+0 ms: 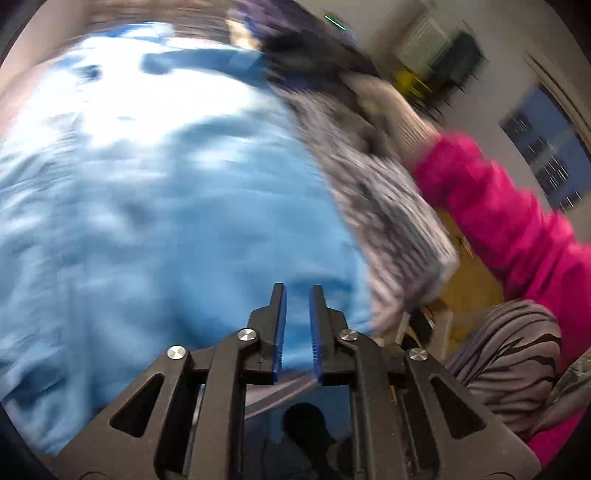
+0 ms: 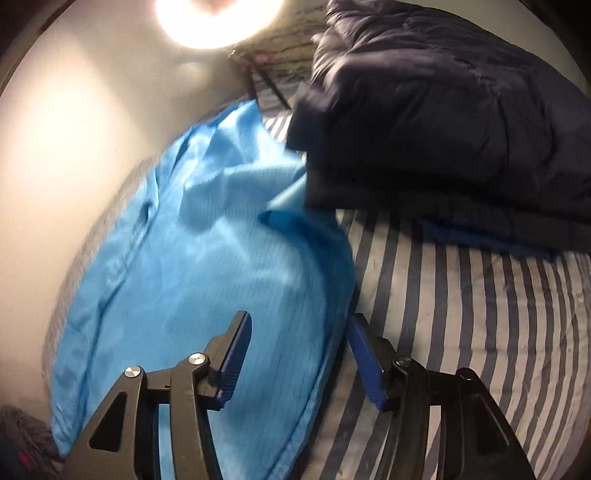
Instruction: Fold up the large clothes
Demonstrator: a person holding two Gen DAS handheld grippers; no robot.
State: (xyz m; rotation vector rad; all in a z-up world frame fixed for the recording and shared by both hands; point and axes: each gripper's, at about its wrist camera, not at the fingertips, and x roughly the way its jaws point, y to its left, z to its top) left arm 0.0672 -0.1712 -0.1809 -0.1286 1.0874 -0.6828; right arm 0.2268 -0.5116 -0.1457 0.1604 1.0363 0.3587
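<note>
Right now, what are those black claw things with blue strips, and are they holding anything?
They are two hand-held grabbers, one in each of a person's hands, and each carries a small camera looking along its two fingers. One picture is from the left gripper, the other from the right gripper. Both look down at a shiny light blue garment spread on a grey and white striped bedsheet. A folded dark navy padded jacket lies further back. Both grabbers have a gap between their fingers, so neither holds anything. The left picture is blurry. The pink sleeve there belongs to the person.

striped bedsheet (image 2: 461,314) under dark folded quilt (image 2: 443,110); glaring lamp (image 2: 218,18) behind.
</note>
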